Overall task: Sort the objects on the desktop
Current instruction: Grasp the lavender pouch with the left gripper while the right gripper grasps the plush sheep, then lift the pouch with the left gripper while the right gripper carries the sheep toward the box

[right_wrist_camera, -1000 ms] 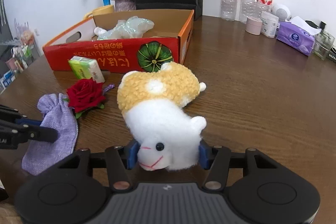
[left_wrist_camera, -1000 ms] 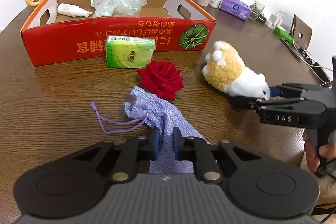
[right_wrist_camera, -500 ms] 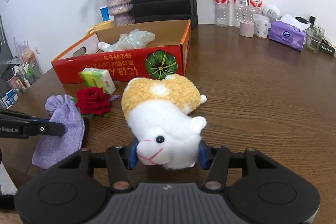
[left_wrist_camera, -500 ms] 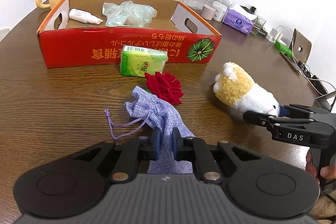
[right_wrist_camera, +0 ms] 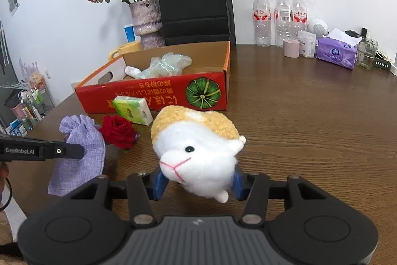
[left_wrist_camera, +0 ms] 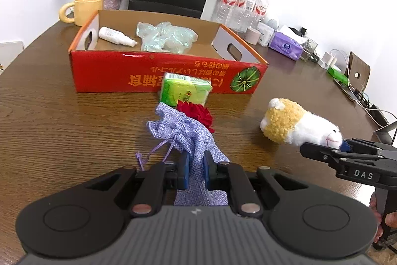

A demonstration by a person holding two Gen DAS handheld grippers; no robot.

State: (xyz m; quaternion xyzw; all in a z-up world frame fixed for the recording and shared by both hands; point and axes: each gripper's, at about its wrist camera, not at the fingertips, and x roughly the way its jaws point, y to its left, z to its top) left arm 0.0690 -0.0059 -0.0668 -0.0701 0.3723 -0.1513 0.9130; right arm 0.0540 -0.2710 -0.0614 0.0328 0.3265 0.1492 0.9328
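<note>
My left gripper (left_wrist_camera: 194, 160) is shut on the lower part of a lilac drawstring pouch (left_wrist_camera: 183, 131), which stands up off the wooden table in front of a red rose (left_wrist_camera: 198, 113). My right gripper (right_wrist_camera: 197, 180) holds a white and yellow plush sheep (right_wrist_camera: 198, 140) by the head; its jaws are closing and the blue pads press into the fur. The plush body sticks out above the table. A green tissue pack (left_wrist_camera: 184, 90) lies against the red cardboard box (left_wrist_camera: 124, 73). In the right wrist view the left gripper (right_wrist_camera: 79, 152) and pouch (right_wrist_camera: 82, 165) show at the left.
The box holds a white bottle (left_wrist_camera: 116, 35) and crumpled clear plastic (left_wrist_camera: 166, 37). Behind it stand a yellow mug (left_wrist_camera: 84, 10), a vase (right_wrist_camera: 146, 19) and a black bag (right_wrist_camera: 196, 4). Water bottles (right_wrist_camera: 280, 16), a purple tissue pack (right_wrist_camera: 337, 55) and cables line the far right edge.
Both grippers have risen and drawn back. The pouch now stands up in the left grip, hiding part of the rose. The plush has come up off the table, face turned toward the camera.
</note>
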